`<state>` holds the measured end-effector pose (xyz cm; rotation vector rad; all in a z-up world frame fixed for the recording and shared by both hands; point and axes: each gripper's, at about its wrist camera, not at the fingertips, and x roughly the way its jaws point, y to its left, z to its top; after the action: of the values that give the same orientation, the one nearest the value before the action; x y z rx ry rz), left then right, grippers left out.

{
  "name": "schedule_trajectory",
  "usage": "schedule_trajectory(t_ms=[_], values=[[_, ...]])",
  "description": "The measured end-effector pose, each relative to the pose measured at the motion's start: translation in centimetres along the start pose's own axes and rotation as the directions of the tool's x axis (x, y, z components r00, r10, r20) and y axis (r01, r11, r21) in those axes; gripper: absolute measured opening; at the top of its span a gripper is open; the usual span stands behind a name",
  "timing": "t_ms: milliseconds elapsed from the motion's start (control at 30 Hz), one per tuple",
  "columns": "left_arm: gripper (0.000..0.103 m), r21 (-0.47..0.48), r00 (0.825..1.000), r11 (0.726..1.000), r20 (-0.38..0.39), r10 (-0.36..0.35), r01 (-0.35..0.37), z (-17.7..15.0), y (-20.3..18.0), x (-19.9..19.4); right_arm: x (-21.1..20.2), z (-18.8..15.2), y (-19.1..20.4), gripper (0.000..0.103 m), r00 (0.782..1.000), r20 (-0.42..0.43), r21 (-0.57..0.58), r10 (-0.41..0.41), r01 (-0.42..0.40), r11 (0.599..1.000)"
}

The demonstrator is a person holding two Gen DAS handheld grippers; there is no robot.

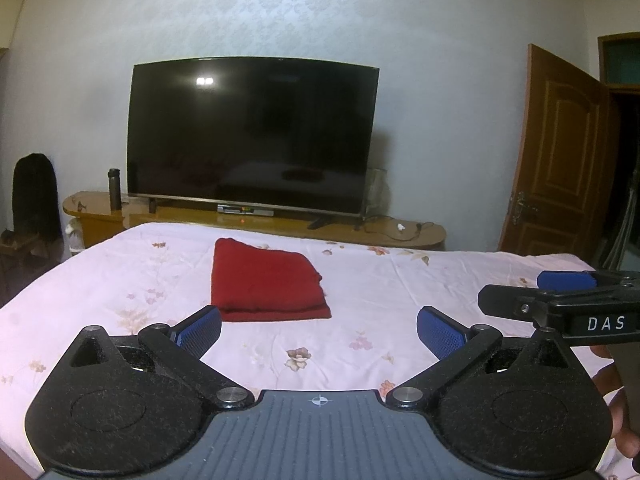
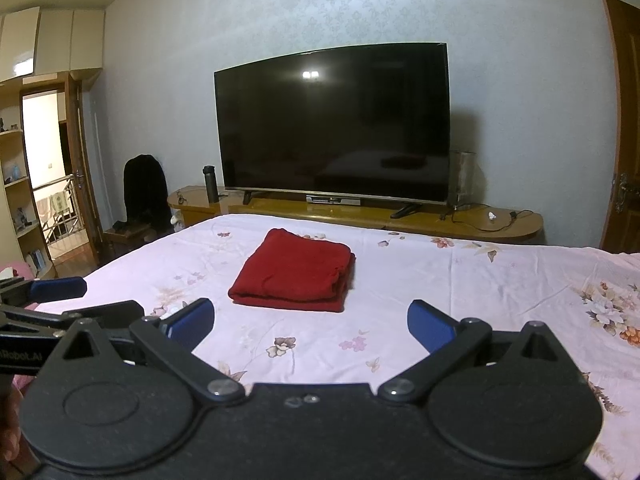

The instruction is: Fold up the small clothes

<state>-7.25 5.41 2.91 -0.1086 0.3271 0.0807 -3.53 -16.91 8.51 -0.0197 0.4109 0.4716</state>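
While no container shows, red garment (image 1: 268,284) lies folded into a neat rectangle, layered edges visible, mid bed (image 1: 420,280), ahead of left gripper (image 1: 319,330) and right gripper (image 2: 311,324), both spread wide, empty.

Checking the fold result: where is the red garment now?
The folded red fabric garment lies on the pink floral bedsheet, mid-bed before the black television, beyond both views' open fingers.
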Motion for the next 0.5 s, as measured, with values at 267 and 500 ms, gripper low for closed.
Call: schedule_trajectory(t_ms=[267,500], values=[[0.103,-0.005,1.000,1.000,-0.008,0.019,-0.019,0.12,0.55,0.36,0.20,0.14,-0.33,0.102,1.000,0.000,-0.001,-0.002,0.002,1.000],[0.103,0.024,0.999,0.999,0.018,0.034,-0.034,0.27,0.53,0.15,0.65,0.15,-0.29,0.102,1.000,-0.004,-0.003,0.002,-0.002,1.000]])
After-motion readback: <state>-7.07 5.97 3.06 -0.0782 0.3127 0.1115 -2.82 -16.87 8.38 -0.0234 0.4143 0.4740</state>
